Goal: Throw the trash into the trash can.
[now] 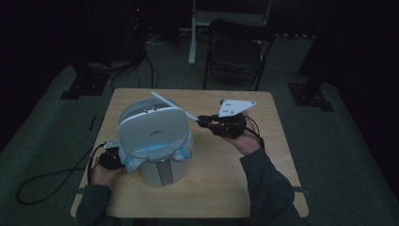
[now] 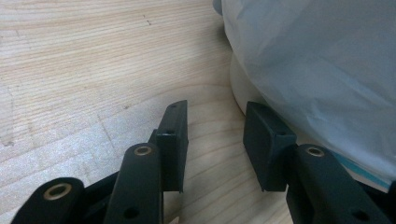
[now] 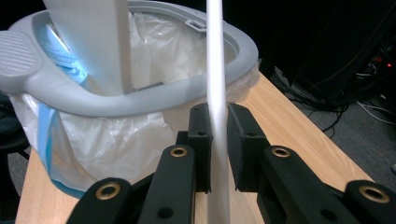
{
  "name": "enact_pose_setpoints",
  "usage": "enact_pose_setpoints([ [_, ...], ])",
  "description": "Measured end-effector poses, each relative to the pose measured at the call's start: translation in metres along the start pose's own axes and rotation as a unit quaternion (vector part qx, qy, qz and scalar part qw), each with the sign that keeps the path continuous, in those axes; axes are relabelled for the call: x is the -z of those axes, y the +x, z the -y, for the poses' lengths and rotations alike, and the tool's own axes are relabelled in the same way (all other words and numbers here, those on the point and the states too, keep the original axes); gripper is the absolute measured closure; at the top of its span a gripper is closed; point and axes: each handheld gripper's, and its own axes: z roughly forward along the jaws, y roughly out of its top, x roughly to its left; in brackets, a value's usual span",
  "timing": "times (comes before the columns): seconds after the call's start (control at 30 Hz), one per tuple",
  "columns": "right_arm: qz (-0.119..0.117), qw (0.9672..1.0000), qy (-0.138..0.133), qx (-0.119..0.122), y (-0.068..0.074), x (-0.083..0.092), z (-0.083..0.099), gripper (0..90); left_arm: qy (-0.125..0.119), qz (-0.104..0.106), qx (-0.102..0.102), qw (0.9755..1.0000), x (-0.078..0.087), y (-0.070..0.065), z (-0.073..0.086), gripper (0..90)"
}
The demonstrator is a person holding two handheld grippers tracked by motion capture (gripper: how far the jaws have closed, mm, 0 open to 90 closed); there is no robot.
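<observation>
Right gripper [image 3: 217, 154] clamped on thin white rod [image 3: 215, 84], slanting up from smooth grey plastic bin [image 1: 153, 136] with crinkly bag liner [image 2: 317, 60]. Left gripper [image 2: 215, 144] open, empty, beside bin on wood-grain table [image 2: 84, 60].

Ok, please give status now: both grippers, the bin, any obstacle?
Right gripper shut on white handle. Left gripper open, beside bin bag. Bin upright on table. No obstacle seen.

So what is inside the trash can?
A white plastic liner with a blue edge lines the trash can, folded over the grey rim. The bottom is hidden.
</observation>
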Motion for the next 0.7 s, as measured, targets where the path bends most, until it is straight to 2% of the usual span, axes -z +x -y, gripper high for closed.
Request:
enact_pose_setpoints([
  [0.7,-0.018,0.9995,-0.003,0.024,0.007,-0.001,-0.013,79.9,-0.002,0.002,-0.001,1.0000,0.000,0.001,0.000,61.2],
])
